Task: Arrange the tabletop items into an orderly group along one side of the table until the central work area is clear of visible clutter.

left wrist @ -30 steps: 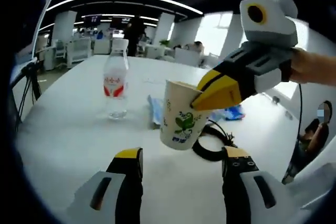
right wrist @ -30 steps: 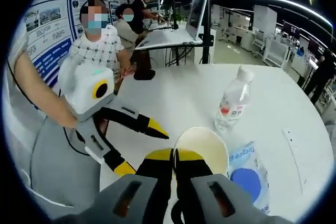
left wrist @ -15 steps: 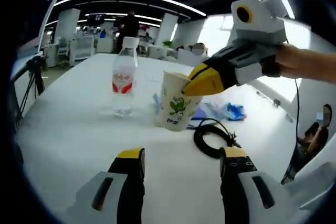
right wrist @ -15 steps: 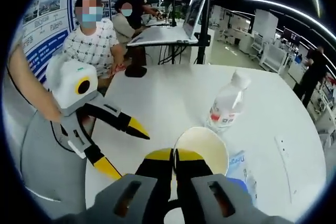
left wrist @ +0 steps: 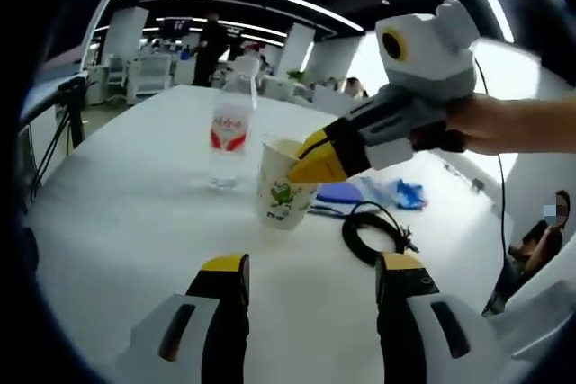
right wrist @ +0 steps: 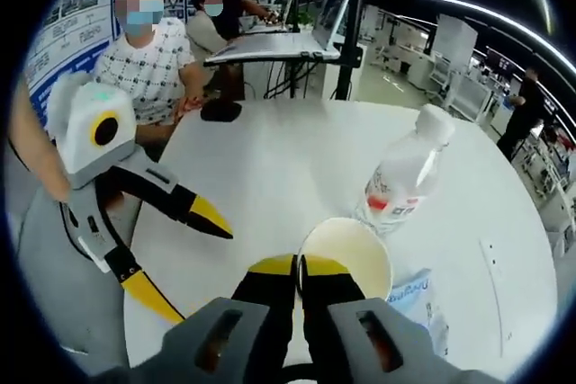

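I am watching the white table (left wrist: pixel 117 195) spread across the left gripper view, and the paper cup (left wrist: pixel 281 197) is travelling over it toward the water bottle (left wrist: pixel 229 137): a second ago the two were apart, and now they are sitting just beside each other, with the bottle also looming larger and closer in the right gripper view. My right gripper (left wrist: pixel 308 161) is keeping its jaws pinched together on the cup's rim, carrying it. My left gripper (left wrist: pixel 310 269) is hanging back with its jaws spread wide and nothing between them. I am reading this as the cup joining a group by the bottle, though I cannot tell whether its base is resting on the table yet. The black cable (left wrist: pixel 378 238) and the blue packet (left wrist: pixel 346 192) are lying behind it, not yet gathered.
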A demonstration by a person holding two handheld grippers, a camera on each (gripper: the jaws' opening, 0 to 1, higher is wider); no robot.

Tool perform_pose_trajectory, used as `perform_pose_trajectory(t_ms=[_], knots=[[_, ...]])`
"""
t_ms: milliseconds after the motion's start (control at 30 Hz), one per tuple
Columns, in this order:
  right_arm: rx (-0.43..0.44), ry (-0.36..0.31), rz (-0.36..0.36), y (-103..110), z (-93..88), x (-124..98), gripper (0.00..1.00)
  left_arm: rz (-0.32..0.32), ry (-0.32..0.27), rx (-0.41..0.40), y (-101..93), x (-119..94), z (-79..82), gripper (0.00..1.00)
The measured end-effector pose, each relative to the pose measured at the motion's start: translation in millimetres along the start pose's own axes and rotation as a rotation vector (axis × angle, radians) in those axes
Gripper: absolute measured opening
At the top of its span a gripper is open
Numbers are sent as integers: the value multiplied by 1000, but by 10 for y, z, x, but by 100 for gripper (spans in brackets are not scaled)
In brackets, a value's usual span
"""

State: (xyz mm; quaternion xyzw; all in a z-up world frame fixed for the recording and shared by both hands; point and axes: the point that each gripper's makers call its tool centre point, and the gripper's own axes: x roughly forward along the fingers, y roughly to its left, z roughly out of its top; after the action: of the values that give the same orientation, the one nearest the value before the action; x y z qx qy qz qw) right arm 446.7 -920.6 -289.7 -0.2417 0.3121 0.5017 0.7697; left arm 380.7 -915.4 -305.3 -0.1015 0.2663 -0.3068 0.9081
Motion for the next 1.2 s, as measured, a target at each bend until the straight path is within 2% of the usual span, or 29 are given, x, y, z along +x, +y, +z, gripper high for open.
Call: perform_pose_trajectory(t_ms=[433,967,1033,1133,1200], knots=[[4,21,11,99,-98,125,0,12,9,-21,109,-22,-27,52],[29,32,20,141,-138,152,2,3,13,-63,103,-30,-62,53],[43,49,13,130,-180,152,8,0,13,-73,110,-32,-66,54],[43,28,-10,84,-166,146,25,2,13,-103,136,-35,-81,54],[65,19,-22,54,-160,129,31,6,10,-103,142,-39,-81,54]])
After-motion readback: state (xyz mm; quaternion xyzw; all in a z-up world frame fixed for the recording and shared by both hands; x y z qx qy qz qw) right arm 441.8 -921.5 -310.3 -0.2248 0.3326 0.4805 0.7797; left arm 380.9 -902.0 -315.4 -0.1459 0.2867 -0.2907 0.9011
